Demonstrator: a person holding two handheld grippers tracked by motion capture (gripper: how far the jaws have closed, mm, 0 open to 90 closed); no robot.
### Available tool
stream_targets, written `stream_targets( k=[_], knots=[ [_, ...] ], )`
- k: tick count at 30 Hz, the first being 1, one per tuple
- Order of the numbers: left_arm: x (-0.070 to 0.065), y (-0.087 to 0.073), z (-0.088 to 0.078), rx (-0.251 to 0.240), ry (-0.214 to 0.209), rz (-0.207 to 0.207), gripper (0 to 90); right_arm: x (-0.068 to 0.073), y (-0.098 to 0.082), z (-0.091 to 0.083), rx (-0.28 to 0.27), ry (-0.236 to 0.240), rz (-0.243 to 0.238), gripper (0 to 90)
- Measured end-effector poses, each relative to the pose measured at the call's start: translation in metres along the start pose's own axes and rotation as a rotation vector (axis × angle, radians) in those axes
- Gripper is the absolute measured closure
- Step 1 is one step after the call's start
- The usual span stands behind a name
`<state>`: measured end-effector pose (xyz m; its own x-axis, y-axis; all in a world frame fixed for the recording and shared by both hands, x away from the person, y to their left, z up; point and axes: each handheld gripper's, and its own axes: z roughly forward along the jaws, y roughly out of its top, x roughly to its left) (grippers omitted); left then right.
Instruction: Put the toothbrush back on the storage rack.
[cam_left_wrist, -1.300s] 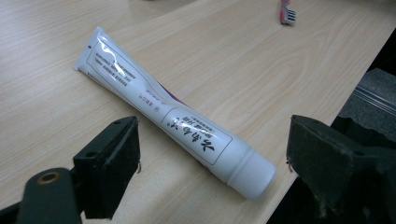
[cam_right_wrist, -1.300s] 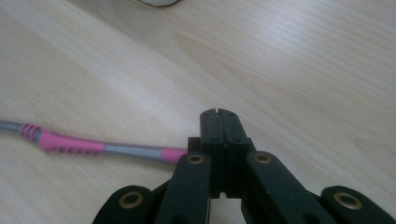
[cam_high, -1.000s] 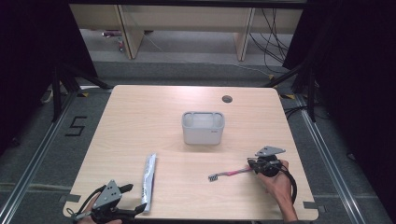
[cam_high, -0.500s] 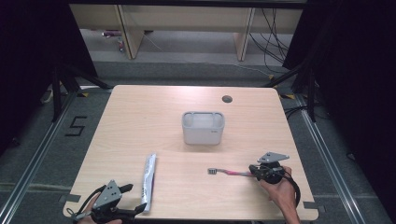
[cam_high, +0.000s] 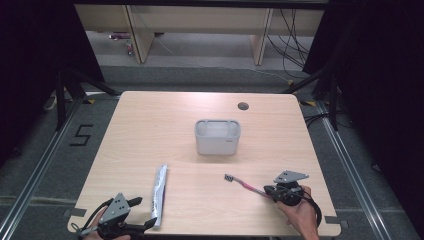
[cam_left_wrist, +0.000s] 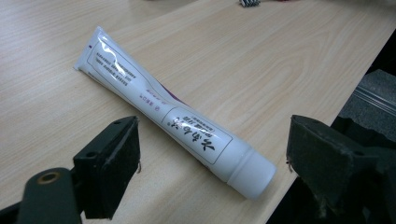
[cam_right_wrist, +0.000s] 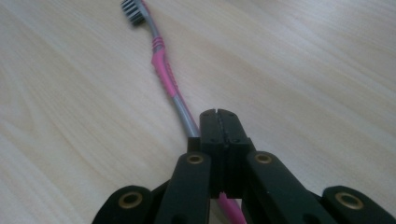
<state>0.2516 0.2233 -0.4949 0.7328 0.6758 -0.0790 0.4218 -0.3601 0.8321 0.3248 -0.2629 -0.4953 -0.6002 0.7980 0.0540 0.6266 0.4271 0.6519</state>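
A pink and grey toothbrush (cam_high: 245, 184) (cam_right_wrist: 163, 70) lies low over the table at the front right, bristles pointing toward the far left. My right gripper (cam_high: 267, 191) (cam_right_wrist: 218, 116) is shut on its handle near the tail end, and a pink tip shows below the jaws. A white toothpaste tube (cam_high: 160, 195) (cam_left_wrist: 159, 98) lies flat at the front left. My left gripper (cam_high: 144, 212) (cam_left_wrist: 217, 151) is open at the table's near edge. The tube's cap end lies between its jaws, which stand clear of the tube on both sides.
A white rectangular container (cam_high: 217, 137) stands in the middle of the table. A dark cable hole (cam_high: 243, 106) sits near the far edge. The table's front edge runs just below both grippers, with dark floor beyond it.
My right gripper has drawn back toward the near edge with the toothbrush in it, and the brush head has swung farther away. The left gripper and the tube have stayed put.
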Motion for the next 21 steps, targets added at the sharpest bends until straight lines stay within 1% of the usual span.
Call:
stream_targets(
  k=[1,2,3,4,5,6,7,8,9,10,12,13,14,15,16,17,18,19,20,21],
  knots=[
    [0.000,0.000,0.000,-0.001,0.002,0.000,17.2,-0.001,0.000,-0.002,0.024,0.002,-0.019,89.9],
    [0.000,0.000,0.000,-0.001,0.001,-0.001,17.2,0.002,-0.001,-0.002,0.014,0.011,-0.007,89.7],
    [0.000,0.000,0.000,-0.004,0.005,0.001,17.2,0.003,-0.002,-0.001,0.007,0.007,-0.024,89.5],
    [0.000,0.000,0.000,-0.004,0.004,0.000,17.2,0.005,-0.002,-0.004,0.035,0.015,-0.031,89.5],
    [0.000,0.000,0.000,-0.003,0.005,0.000,17.2,0.007,-0.002,-0.004,0.036,0.019,-0.038,89.5],
    [0.000,0.000,0.000,0.002,0.002,-0.002,17.2,0.010,-0.003,-0.003,0.009,0.020,-0.033,89.5],
    [0.000,0.000,0.000,-0.003,0.007,-0.003,17.2,0.009,-0.003,-0.004,0.016,0.016,-0.075,89.5],
    [0.000,0.000,0.000,-0.003,0.006,-0.002,17.2,0.014,-0.004,-0.005,0.019,0.027,-0.027,89.3],
    [0.000,0.000,0.000,-0.003,0.005,0.001,17.2,0.016,-0.004,-0.006,0.034,0.030,-0.039,89.0],
    [0.000,0.000,0.000,-0.003,0.005,0.000,17.2,0.016,-0.005,-0.005,-0.008,0.028,-0.064,88.7],
    [0.000,0.000,0.000,-0.007,0.007,-0.006,17.2,0.021,-0.005,-0.009,0.026,0.041,-0.067,88.6],
    [0.000,0.000,0.000,-0.003,0.007,-0.003,17.2,0.022,-0.006,-0.008,0.019,0.043,-0.083,88.6],
    [0.000,0.000,0.000,0.003,0.001,-0.001,17.2,0.026,-0.006,-0.009,0.037,0.054,-0.059,88.6],
    [0.000,0.000,0.000,-0.002,0.005,-0.002,17.2,0.028,-0.007,-0.008,0.023,0.062,-0.054,88.5],
    [0.000,0.000,0.000,0.000,0.003,0.000,17.2,0.027,-0.007,-0.006,0.006,0.054,-0.098,88.4],
    [0.000,0.000,0.000,-0.004,0.007,-0.002,17.2,0.028,-0.006,-0.007,0.023,0.069,-0.104,88.3],
    [0.000,0.000,0.000,-0.004,0.007,-0.003,17.2,0.030,-0.007,-0.006,0.012,0.056,-0.106,88.1],
    [0.000,0.000,0.000,0.001,0.003,-0.002,17.2,0.030,-0.007,-0.005,0.007,0.063,-0.122,88.1],
    [0.000,0.000,0.000,0.002,0.003,-0.001,17.2,0.031,-0.006,-0.006,0.026,0.077,-0.134,88.0],
    [0.000,0.000,0.000,0.002,0.003,-0.002,17.2,0.031,-0.006,-0.006,0.028,0.077,-0.131,87.9]
  ],
)
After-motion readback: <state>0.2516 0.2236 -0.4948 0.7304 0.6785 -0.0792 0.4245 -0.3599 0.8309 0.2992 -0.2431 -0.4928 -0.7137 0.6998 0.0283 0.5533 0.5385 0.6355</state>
